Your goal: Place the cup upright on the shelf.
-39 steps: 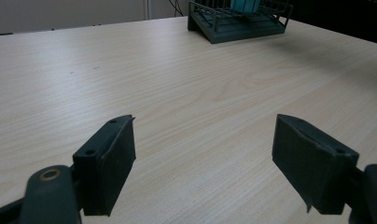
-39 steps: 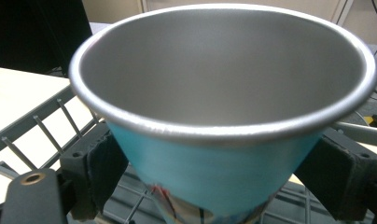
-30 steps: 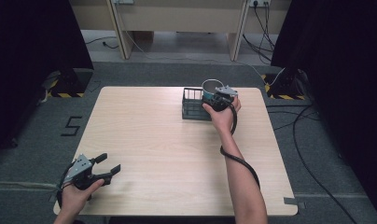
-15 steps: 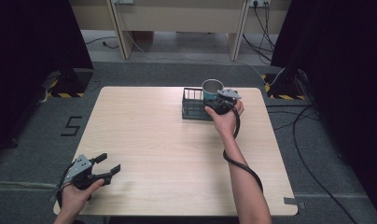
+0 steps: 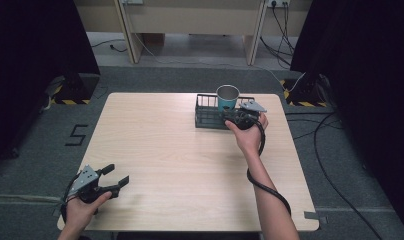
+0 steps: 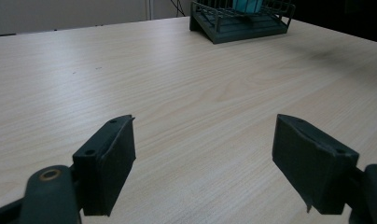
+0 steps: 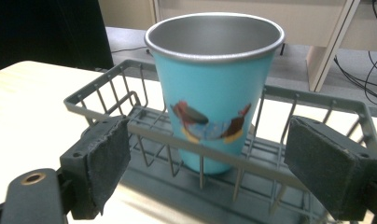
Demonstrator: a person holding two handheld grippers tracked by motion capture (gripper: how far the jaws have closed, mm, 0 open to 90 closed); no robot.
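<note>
A teal metal cup with a printed picture stands upright inside a dark wire rack at the table's far right; from above I see the cup in the rack. My right gripper sits just in front of the rack, open, its pads on either side of the cup but apart from it. My left gripper rests at the near left corner, open over bare wood; from it the rack shows far off.
The light wooden table has wide bare room between the two grippers. A cable trails along the right forearm. Dark curtains and floor cables surround the table; desk legs stand behind it.
My right gripper has drawn back toward me from the cup, which now stands free in the rack. The left gripper has stayed where it was.
</note>
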